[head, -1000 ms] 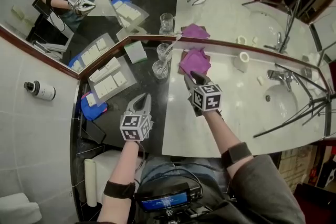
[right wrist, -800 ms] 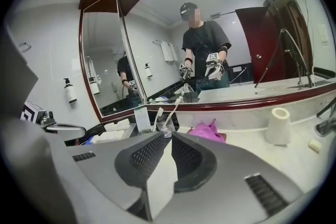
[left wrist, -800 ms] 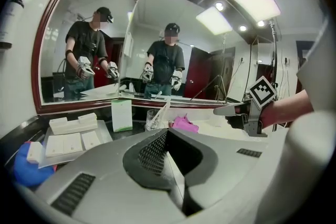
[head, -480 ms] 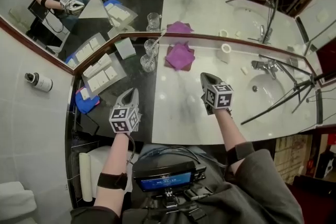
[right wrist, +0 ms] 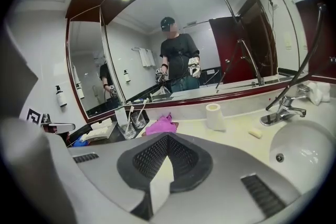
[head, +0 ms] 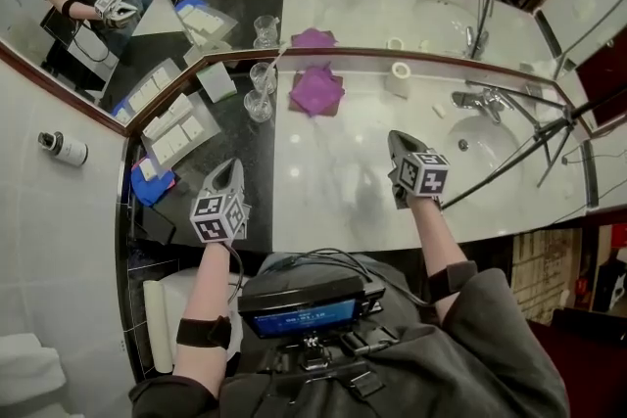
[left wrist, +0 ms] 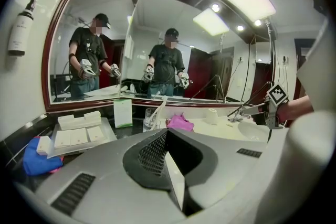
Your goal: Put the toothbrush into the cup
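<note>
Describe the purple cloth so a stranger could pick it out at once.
On the long counter, follow the mirror's foot to where dark top meets pale. The purple cloth lies just on the pale side, between two clear glasses on its left and a white paper roll on its right. Its neighbours are clear or white; it alone is crumpled and vivid purple.

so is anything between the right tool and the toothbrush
Only the purple cloth lies low, roughly on that line. The toothbrush already stands in a cup; the right tool is shut and empty.
</note>
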A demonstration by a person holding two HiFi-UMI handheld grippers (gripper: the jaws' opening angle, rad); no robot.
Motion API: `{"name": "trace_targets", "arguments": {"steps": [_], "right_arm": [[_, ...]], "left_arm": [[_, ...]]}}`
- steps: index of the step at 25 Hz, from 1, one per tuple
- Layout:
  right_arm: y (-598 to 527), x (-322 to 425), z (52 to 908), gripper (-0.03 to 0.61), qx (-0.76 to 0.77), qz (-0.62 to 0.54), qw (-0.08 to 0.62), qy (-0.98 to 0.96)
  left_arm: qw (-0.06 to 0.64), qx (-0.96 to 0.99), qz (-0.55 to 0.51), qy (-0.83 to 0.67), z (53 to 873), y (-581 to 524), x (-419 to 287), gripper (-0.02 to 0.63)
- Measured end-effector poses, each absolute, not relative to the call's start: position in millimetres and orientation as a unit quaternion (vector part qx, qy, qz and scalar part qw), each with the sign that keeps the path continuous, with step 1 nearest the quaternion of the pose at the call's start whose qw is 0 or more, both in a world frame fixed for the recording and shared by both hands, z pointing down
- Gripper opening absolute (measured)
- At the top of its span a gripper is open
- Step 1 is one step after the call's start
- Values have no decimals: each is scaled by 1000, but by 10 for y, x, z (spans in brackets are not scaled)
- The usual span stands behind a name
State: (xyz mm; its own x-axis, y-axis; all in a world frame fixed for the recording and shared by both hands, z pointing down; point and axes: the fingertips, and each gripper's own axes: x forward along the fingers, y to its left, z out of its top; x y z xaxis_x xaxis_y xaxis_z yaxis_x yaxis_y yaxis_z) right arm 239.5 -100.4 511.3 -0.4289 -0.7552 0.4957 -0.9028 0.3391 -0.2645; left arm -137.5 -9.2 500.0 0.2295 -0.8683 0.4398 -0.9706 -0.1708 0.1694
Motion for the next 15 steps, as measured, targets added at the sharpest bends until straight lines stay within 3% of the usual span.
{"name": "trace_targets", "arguments": {"steps": [15], "right_arm": [[-729,2512,5336,13,506,275,162,-802]], "left_arm": [[215,743,123,-622,4999,229,-1312,3]]}}
